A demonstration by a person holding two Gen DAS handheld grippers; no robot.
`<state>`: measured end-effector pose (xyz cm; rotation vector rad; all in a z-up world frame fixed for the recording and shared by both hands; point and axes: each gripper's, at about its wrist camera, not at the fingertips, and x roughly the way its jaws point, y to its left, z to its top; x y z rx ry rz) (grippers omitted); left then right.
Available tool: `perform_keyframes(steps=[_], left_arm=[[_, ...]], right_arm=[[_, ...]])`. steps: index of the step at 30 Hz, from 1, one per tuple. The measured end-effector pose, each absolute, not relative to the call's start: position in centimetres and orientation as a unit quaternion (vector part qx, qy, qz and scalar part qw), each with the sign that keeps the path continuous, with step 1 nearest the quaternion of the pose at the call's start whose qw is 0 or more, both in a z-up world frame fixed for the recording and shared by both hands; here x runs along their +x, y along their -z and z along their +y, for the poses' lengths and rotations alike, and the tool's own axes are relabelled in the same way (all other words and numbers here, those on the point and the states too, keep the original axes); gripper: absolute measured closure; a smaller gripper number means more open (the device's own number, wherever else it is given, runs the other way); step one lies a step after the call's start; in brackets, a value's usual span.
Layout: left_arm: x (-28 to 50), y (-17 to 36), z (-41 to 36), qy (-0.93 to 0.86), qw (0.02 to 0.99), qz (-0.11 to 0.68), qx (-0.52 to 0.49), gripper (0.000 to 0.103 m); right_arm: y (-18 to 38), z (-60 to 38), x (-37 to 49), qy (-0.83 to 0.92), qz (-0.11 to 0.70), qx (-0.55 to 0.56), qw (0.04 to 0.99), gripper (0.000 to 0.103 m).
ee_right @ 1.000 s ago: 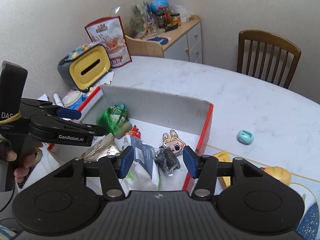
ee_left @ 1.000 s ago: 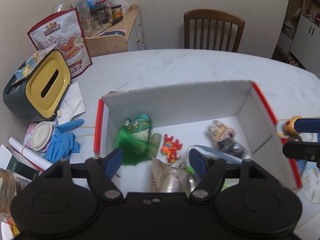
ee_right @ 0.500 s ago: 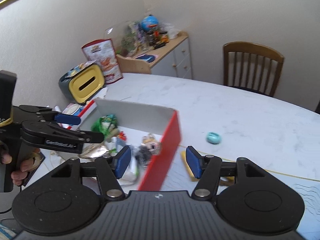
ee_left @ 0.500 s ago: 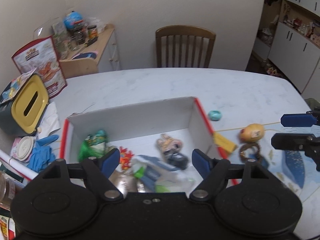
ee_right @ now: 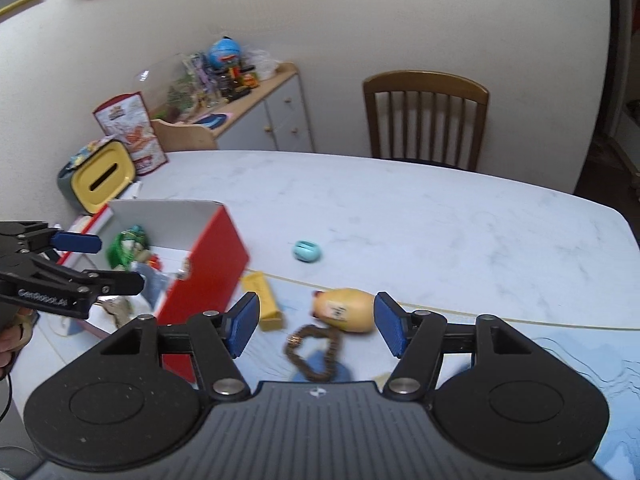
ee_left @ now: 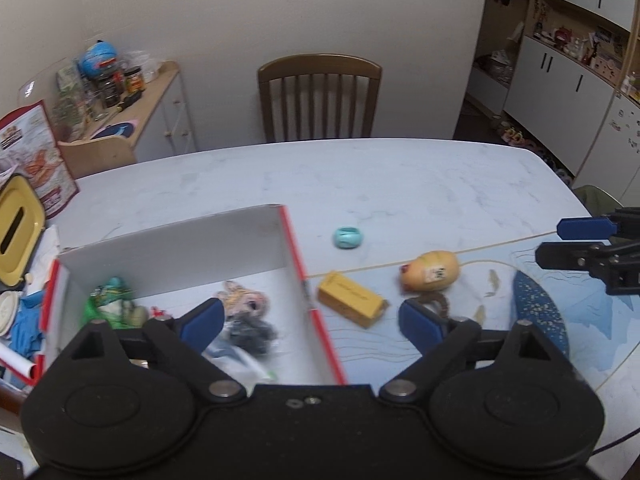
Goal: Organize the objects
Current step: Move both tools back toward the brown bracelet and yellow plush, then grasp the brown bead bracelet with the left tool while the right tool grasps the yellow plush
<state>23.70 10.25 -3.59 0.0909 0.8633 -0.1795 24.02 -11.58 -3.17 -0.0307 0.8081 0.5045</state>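
A red-edged cardboard box [ee_left: 294, 248] [ee_right: 218, 256] holds a green toy [ee_left: 110, 300], a bunny figure [ee_left: 242, 302] and several other small items. To its right on the table lie a yellow block [ee_left: 352, 298] [ee_right: 266, 300], a yellow egg-shaped toy [ee_left: 430, 271] [ee_right: 346, 310], a brown bead ring [ee_right: 316, 354] and a teal round piece [ee_left: 348, 238] [ee_right: 307, 251]. My left gripper [ee_left: 312, 320] is open, straddling the box's right wall. My right gripper [ee_right: 316, 326] is open above the bead ring and egg toy, holding nothing.
A yellow-lidded tissue box [ee_left: 16, 232] and a snack bag [ee_left: 32, 160] stand at the table's left. Blue gloves [ee_left: 24, 326] lie beside the box. A wooden chair [ee_left: 320, 98] is at the far edge, with a cluttered sideboard [ee_left: 120, 116] beside it. A blue patterned mat [ee_left: 540, 312] covers the right.
Both grippers have swung to the right, away from over the box and toward the loose items on the mat. Both stay open and empty.
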Motion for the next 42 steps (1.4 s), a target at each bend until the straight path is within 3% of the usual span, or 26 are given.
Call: perform_keyframes(steps=[4,18,36,42], left_arm=[[23.5,4.1,7.9,0.093,0.904,0.416,0.045,0.001],[23.0,7.3,1.4,0.095,0.909,0.405,0.030,0.001],[24.2,13.8,-3.7,0.070,0.910,0.407,0.033,0.001],[25.0,14.8,-4.2,0.062,0.906,0.417,0.032,0.005]], right_arm=[[4.0,-13.3,24.8,-0.235,0.396,-0.016,0.888,0.039],[7.6,-14.7,28.2,-0.239,0.423,-0.047,0.873,0.025],[12.5,-12.1,33.9,-0.276,0.467,-0.056,0.839,0.024],[14.2,-10.8,35.4,-0.287,0.483,-0.059,0.825,0.024]])
